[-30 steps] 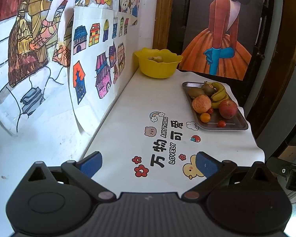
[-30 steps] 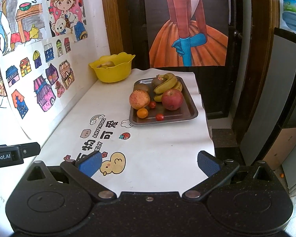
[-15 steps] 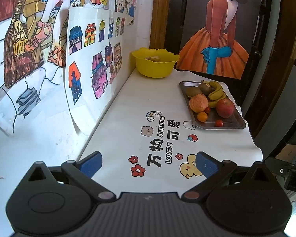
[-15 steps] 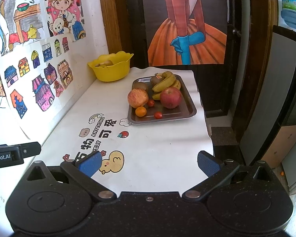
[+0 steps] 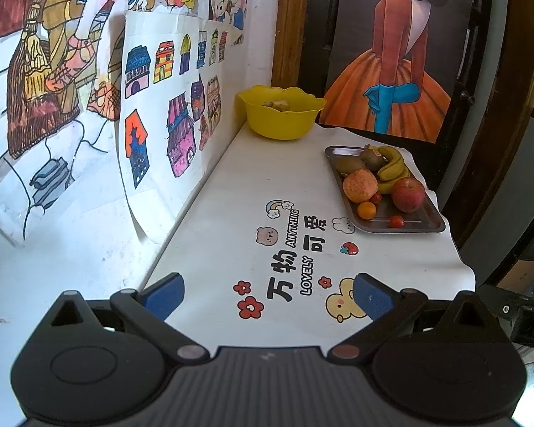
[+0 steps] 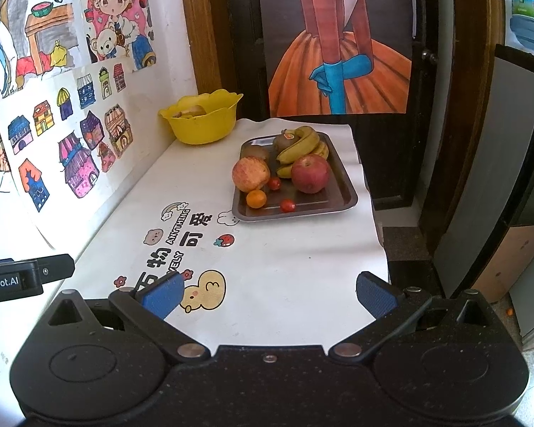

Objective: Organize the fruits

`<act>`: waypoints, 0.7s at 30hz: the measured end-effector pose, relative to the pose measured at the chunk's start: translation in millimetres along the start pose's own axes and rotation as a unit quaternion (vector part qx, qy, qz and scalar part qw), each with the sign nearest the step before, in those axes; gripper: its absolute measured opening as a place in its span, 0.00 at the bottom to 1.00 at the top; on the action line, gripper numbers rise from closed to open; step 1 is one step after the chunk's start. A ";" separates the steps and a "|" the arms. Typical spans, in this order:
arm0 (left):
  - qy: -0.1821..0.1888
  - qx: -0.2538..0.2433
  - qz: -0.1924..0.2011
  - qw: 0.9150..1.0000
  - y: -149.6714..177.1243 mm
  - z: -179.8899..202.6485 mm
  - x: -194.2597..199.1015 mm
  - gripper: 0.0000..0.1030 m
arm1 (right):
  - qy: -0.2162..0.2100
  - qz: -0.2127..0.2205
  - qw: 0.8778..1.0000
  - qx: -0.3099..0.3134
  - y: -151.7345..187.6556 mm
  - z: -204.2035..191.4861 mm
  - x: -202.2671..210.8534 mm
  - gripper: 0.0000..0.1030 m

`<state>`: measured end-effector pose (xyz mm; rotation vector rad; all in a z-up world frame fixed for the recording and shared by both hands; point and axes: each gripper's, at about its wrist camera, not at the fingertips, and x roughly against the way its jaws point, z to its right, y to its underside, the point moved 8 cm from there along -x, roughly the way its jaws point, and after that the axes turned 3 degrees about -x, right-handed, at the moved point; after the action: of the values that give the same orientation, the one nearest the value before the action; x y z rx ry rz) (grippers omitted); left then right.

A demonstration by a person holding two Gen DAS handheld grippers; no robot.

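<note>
Over the near table edge, left gripper (image 5: 267, 293): we see blue-padded fingers (image 5: 163, 295) spread wide, grasping nothing, touching nothing.
Right gripper (image 6: 267, 293): likewise released wide, empty.
Writing: the white printed tablecloth (image 6: 284, 259) reads "ANYTHING", "LOVELY" and Chinese characters; a black device (image 6: 25, 279) at 9 o'clock reads "nRobot.AI".
Fruits: at 1 o'clock, a rectangular steel tray (image 5: 423, 226) holds a red apple (image 5: 408, 194), yellow bananas (image 5: 393, 167), brown kiwis (image 5: 350, 164), a small orange (image 5: 367, 210) and cherry tomatoes (image 5: 396, 221).
Room: a scalloped yellow plastic bowl (image 5: 281, 121) at 12 o'clock; drawings on the wall (image 5: 167, 106).
</note>
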<state>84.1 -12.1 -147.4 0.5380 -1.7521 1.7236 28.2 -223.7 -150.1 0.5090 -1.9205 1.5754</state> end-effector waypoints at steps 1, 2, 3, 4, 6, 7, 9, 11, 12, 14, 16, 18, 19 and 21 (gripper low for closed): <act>0.000 0.001 0.000 1.000 0.0 -0.3 -0.3 1.00 | 0.000 0.000 1.000 0.000 0.0 -0.2 0.1 0.99; 0.000 0.001 0.000 1.000 0.1 -0.5 -0.3 1.00 | 0.000 0.000 1.000 0.000 0.0 -0.2 0.1 0.99; -0.001 0.001 0.000 1.000 0.1 -0.5 -0.5 1.00 | 0.000 0.000 1.000 0.000 -0.1 -0.3 0.1 0.99; -0.001 0.002 0.000 1.000 0.3 -1.4 -0.4 1.00 | 0.000 0.000 1.000 0.000 0.1 -0.3 0.0 0.99; -0.001 0.002 -0.001 1.000 0.4 -1.5 -0.6 1.00 | 0.000 -0.001 1.000 0.000 0.0 -1.0 -0.5 0.99; -0.001 0.002 0.000 1.000 0.4 -1.2 -0.3 1.00 | 0.000 -0.002 1.000 0.000 0.2 -1.6 -1.1 0.99; -0.001 0.000 0.001 1.000 0.6 -1.7 -0.1 1.00 | 0.000 -0.005 1.000 0.001 0.8 -2.1 -2.7 0.99; -0.006 -0.001 0.003 1.000 0.0 -2.5 0.8 1.00 | 0.000 -0.008 1.000 0.001 1.9 -2.7 -3.6 0.99; -0.008 -0.001 0.001 1.000 0.1 -2.9 0.9 1.00 | 0.000 -0.009 1.000 0.001 2.0 -2.8 -4.0 0.99; -0.009 0.000 -0.004 1.000 -0.2 -2.7 0.0 1.00 | -0.001 -0.009 1.000 0.002 2.2 -3.5 -4.2 0.99; -0.013 0.000 -0.005 1.000 -0.7 -2.9 -0.2 1.00 | -0.002 -0.010 1.000 0.002 1.4 -3.6 -4.8 0.99; -0.012 0.000 -0.006 1.000 -1.2 -2.9 -0.6 1.00 | -0.001 -0.010 1.000 0.002 1.4 -3.5 -4.8 0.99; -0.011 0.001 -0.007 1.000 -1.1 -2.7 -1.0 1.00 | 0.000 -0.010 1.000 0.002 1.6 -3.6 -5.1 0.99; -0.010 0.003 -0.009 1.000 -1.3 -2.5 -1.8 0.99 | 0.000 -0.011 1.000 0.001 1.3 -3.1 -5.7 0.99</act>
<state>86.6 -10.0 -147.8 0.5735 -1.7510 1.7157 32.2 -220.8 -154.4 0.5286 -1.9060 1.5645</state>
